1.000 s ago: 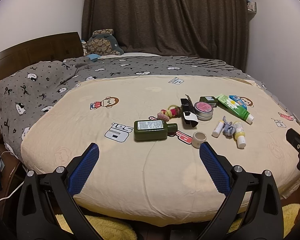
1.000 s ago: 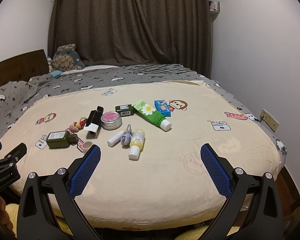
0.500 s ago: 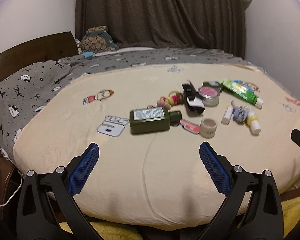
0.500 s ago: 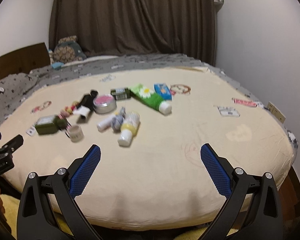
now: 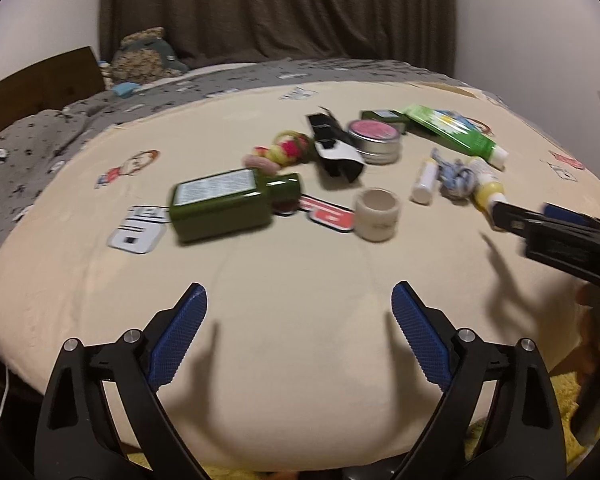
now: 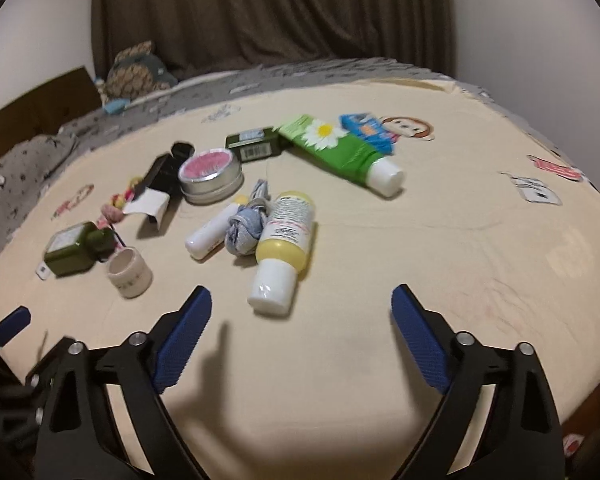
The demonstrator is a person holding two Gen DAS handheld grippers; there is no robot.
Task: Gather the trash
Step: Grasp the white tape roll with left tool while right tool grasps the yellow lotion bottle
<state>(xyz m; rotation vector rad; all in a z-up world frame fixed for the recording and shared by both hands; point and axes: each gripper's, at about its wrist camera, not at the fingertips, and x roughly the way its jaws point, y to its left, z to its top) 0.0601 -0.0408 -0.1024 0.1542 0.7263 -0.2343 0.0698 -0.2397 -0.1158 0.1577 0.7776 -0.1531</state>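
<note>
Both my left gripper (image 5: 298, 310) and right gripper (image 6: 300, 310) hover with fingers spread and empty, so I can choose among the trash, like the yellow bottle (image 6: 281, 244), scattered mid-bed (image 6: 460, 280).

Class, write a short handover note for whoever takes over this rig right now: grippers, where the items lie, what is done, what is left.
Left gripper: open, empty, above the near bed edge.
Right gripper: open, empty, nearest the yellow bottle.
Items lie clustered on the cream blanket: green bottle, small cup, round tin, green tube, black box, crumpled wrapper.
Done: nothing picked up.
Left: collect everything.
</note>
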